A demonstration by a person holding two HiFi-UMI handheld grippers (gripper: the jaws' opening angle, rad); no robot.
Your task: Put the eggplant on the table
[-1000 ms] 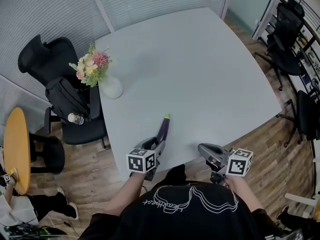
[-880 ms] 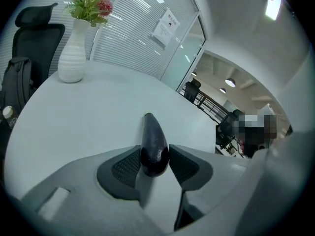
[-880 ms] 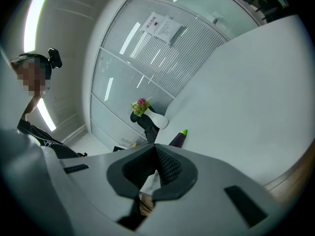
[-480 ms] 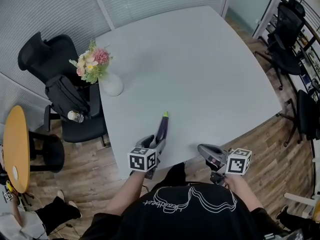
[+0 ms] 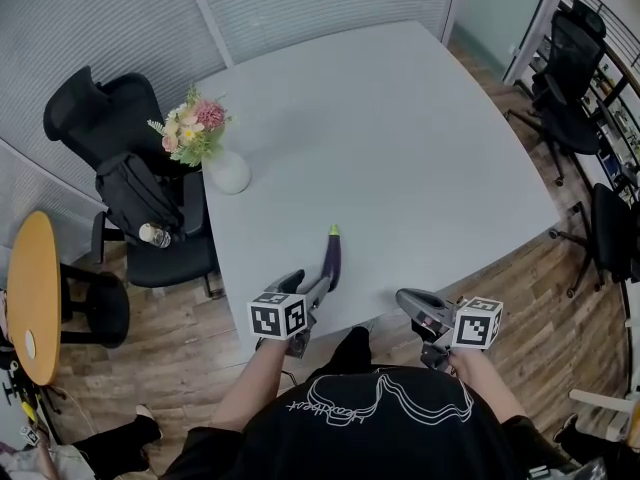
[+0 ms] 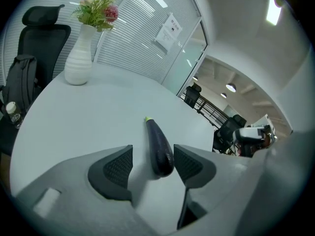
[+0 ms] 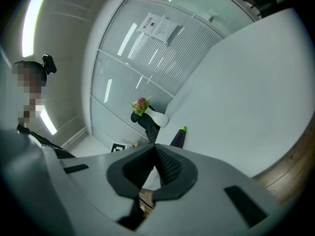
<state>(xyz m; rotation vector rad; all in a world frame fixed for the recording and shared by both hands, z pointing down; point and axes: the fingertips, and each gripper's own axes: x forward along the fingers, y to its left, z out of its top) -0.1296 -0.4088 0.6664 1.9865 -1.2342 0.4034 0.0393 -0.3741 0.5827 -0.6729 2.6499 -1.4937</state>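
Note:
A dark purple eggplant (image 5: 331, 258) with a green stem end lies on the pale grey table (image 5: 400, 148) near its front edge. My left gripper (image 5: 314, 288) sits just behind it. In the left gripper view the eggplant's (image 6: 158, 149) blunt end lies between the two pads; the jaws have just been opening and a gap shows beside the left pad (image 6: 119, 167). My right gripper (image 5: 408, 301) hovers at the table's front edge to the right, shut with nothing in it, its pads (image 7: 167, 165) meeting. From there the eggplant (image 7: 178, 138) shows beyond the jaws.
A white vase of flowers (image 5: 222, 171) stands near the table's left edge. A black office chair with a backpack (image 5: 140, 203) sits beside that edge, a round yellow table (image 5: 30, 298) further left. More black chairs (image 5: 570, 108) stand at the right, over wooden floor.
The left jaws have spread apart from the eggplant, which now rests loose on the table. Both hands have stayed about where they were.

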